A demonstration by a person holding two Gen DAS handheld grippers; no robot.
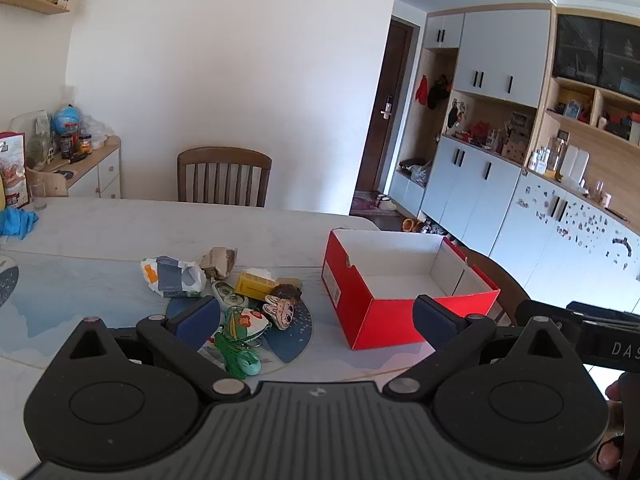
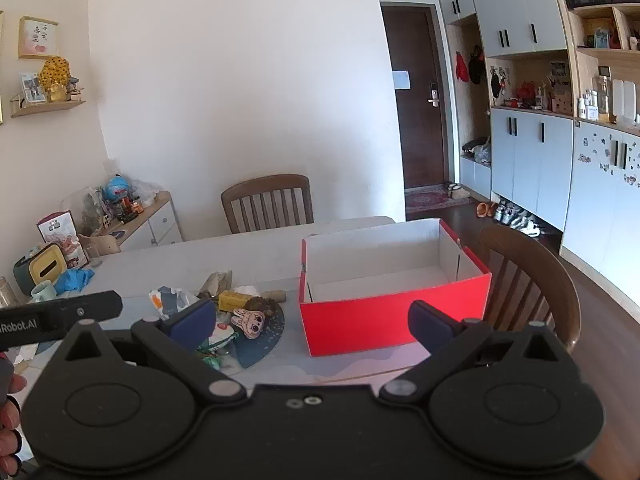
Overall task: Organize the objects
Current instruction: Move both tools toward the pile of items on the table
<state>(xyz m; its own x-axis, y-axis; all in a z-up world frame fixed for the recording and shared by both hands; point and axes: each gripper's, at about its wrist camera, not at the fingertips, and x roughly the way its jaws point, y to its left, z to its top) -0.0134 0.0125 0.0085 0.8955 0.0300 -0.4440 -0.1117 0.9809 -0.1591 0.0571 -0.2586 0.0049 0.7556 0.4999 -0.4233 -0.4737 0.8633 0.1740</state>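
Note:
A pile of small objects lies on a round dark blue mat [image 1: 294,340] on the white table [image 1: 120,224]: a crumpled white and blue wrapper [image 1: 172,276], a yellow box [image 1: 256,285], a bunny-eared doll face [image 1: 282,312] and a green tassel charm [image 1: 236,350]. To their right stands an empty red box [image 1: 384,320] with a white inside. My left gripper [image 1: 316,316] hovers open above the near table edge, nothing between its fingers. My right gripper [image 2: 314,320] is open too, in front of the red box [image 2: 360,324]. The doll face [image 2: 252,322] shows left of it.
Wooden chairs stand at the far side [image 1: 224,176] and at the right end [image 2: 532,280] of the table. A blue cloth [image 1: 18,220], a cup [image 2: 42,292] and a snack bag [image 2: 64,236] sit at the table's left end. Cabinets [image 2: 532,160] line the right wall.

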